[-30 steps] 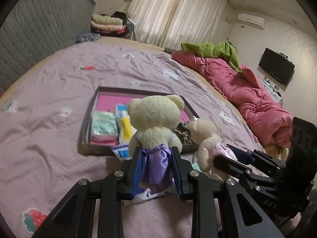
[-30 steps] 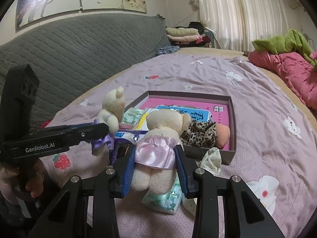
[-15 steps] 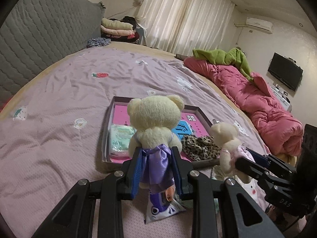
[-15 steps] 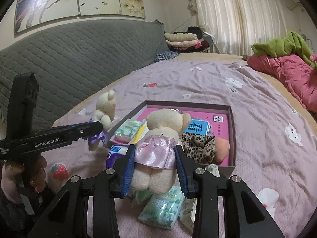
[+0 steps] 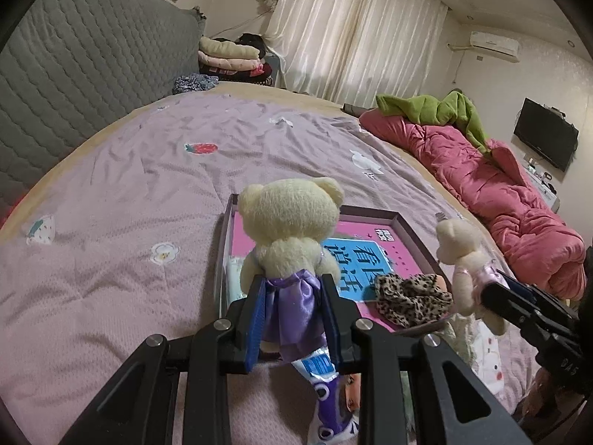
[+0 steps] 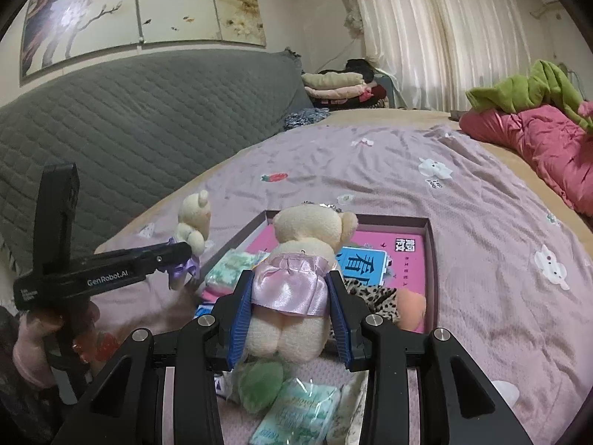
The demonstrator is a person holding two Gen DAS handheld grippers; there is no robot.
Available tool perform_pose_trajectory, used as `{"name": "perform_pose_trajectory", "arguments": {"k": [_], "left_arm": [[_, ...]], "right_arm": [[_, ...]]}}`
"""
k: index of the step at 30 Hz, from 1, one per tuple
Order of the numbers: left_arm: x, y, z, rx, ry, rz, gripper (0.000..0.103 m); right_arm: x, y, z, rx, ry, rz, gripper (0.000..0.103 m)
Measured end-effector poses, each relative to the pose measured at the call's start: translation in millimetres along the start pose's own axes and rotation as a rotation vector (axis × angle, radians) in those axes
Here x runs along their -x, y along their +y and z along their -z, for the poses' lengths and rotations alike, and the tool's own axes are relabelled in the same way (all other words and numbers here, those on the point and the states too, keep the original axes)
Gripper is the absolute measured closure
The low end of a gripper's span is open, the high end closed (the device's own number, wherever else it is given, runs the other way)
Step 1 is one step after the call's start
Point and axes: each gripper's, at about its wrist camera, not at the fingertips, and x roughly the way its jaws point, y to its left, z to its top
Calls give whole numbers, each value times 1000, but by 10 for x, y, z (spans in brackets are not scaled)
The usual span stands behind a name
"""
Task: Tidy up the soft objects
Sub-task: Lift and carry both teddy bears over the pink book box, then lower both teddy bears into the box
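A: Since a second ago the left tongs point(image 5: 292, 311) have carried their bear across the bed toward the box, so the box now lies straight behind the bear's head, and more of the blue printed panel on the box floor shows.

B: And the right tongs point(image 6: 291, 319)?

A: They have shifted a little too; the box point(image 6: 430, 259) sits closer behind their bear than before.

B: What does each pair grip?

A: The left tongs are clenched on the purple-skirted bear point(image 5: 291, 230), the blue pads pressing its skirt from both sides. The right tongs are clenched on the pink-skirted bear point(image 6: 296, 259) the same way, at the waist.

B: Where are the bears relative to the box?

A: Both hang upright at its near edge, backs to their cameras. Seen from the left wrist, the pink-skirted bear is at the box's near right corner; seen from the right wrist, the purple-skirted bear is off the box's left side.

B: What is inside the box?

A: A leopard-print cloth point(image 5: 411, 296) at the near right end, and a pale green packet point(image 6: 231, 270) at the near left end.

B: Anything outside it?

A: Another green packet point(image 6: 296, 411) lies on the bed point(image 5: 111, 259) in front of the box, below the right tongs. A blue and purple wrapper point(image 5: 326, 389) lies below the left tongs.
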Motion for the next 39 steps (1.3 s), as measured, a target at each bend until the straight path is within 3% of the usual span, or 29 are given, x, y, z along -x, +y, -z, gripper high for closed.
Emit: {"name": "perform_pose_trajectory", "arguments": {"k": [39], "left_arm": [[-445,56,-77,5,73,-37,74]], "right_arm": [[-463,-118,-162,8,15,26,63]]}}
